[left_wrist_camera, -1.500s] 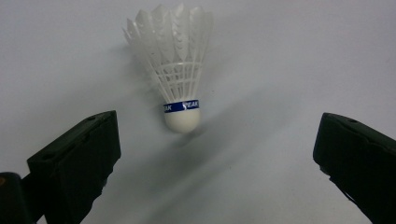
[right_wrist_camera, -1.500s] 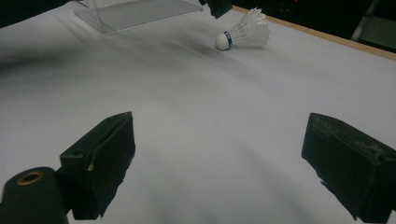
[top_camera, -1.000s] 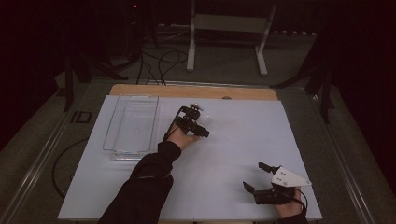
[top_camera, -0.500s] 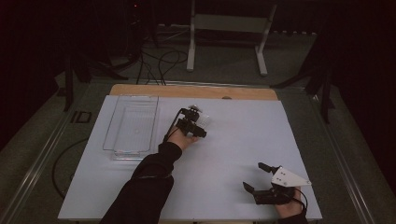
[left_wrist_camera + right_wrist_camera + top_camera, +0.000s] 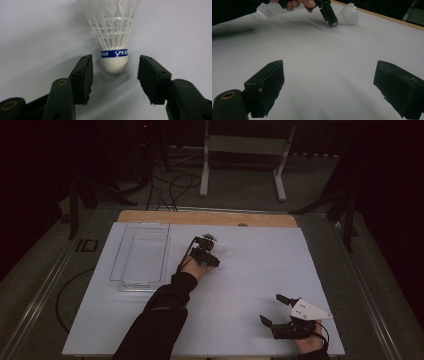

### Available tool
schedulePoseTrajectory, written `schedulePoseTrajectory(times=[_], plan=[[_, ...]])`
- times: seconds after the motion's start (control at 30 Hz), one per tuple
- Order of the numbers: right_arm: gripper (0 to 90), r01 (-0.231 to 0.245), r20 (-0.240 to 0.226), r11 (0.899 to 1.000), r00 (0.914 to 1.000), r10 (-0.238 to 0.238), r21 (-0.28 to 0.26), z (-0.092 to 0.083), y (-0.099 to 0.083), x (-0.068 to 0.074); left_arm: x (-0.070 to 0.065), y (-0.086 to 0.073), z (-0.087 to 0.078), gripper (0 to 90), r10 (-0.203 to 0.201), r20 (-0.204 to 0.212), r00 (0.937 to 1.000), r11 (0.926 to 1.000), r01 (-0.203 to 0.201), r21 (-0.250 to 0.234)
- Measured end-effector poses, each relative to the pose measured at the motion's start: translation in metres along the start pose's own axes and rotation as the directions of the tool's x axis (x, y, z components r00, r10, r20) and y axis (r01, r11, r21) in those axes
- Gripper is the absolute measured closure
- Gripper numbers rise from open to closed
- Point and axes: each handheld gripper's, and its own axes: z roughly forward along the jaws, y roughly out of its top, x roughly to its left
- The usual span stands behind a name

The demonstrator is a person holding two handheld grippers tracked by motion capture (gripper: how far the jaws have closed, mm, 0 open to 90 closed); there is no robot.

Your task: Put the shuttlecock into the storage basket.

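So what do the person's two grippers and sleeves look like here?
Both grippers are black with two flat-padded jaws. The left gripper trails a black cable along a dark sleeve. The right gripper carries a grey three-cornered plate on top. Brass-coloured rivets show at the jaw joints.

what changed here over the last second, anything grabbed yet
The left gripper has just been closing its jaws around the shuttlecock, whose cork tip sits between the pads without touching them, so nothing is held yet. The left hand barely shifted. The right gripper, open near the table's front edge, and the clear tray stayed as they were.
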Motion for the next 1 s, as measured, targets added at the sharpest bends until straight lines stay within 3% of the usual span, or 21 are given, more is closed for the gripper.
schedulePoseTrajectory(times=[0.3, 0.47, 0.77, 1.0], plan=[[9.8, -0.001, 0.000, 1.000, 1.0000, 0.001, 0.002, 0.000, 0.000, 0.000, -0.003, 0.006, 0.005, 59.4, 0.015, -0.029, 0.9995, 0.9997, -0.014, 0.021], [9.7, 0.000, 0.001, 1.000, 1.0000, 0.000, 0.001, -0.001, 0.000, -0.001, 0.000, 0.007, 0.005, 64.8, 0.000, -0.028, 0.9996, 0.9996, 0.001, 0.030], [9.8, 0.002, 0.002, 1.000, 1.0000, -0.002, 0.004, 0.000, 0.000, 0.000, -0.001, 0.010, 0.000, 66.3, 0.081, -0.037, 0.9960, 0.9942, -0.078, 0.074], [9.8, 0.004, 0.002, 1.000, 1.0000, -0.004, 0.002, 0.000, 0.000, 0.000, -0.001, 0.012, -0.011, 66.5, 0.120, -0.031, 0.9923, 0.9899, -0.117, 0.079]])
